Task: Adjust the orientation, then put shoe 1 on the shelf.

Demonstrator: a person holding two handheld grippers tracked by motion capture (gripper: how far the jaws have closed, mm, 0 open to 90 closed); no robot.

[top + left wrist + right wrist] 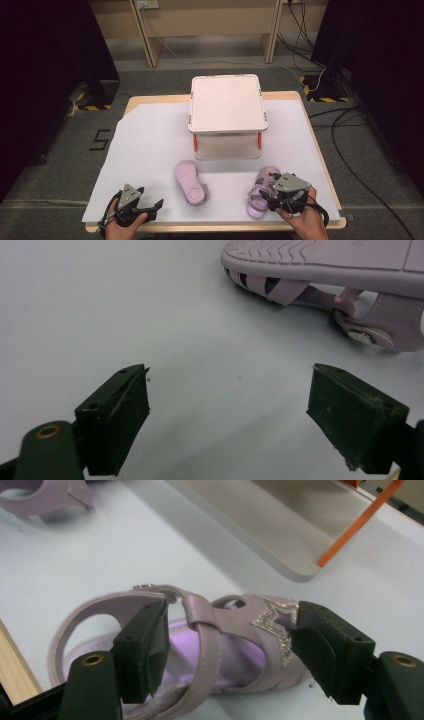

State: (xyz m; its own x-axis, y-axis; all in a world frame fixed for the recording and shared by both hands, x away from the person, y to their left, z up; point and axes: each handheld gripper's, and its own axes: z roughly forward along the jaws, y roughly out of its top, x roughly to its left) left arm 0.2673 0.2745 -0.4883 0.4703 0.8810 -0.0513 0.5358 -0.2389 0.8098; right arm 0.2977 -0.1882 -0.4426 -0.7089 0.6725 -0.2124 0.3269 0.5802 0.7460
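Two lilac child's sandals lie on the white sheet near the front of the table. One sandal (190, 182) is flipped sole-up; its sole and buckle (325, 270) show at the top right of the left gripper view. The other sandal (256, 202) stands upright with a glittery star strap (272, 622). My right gripper (264, 194) (230, 645) is open, its jaws straddling that upright sandal, one by the heel strap and one at the star. Left of the flipped sandal, my left gripper (150, 196) (230, 375) is open over bare sheet with nothing between its jaws.
A white two-tier rack (227, 102) with orange posts stands at the table's middle back; its lower shelf (280, 520) lies just beyond the upright sandal. The table's wooden front edge (15, 675) is close behind the right gripper. Cables trail on the floor to the right.
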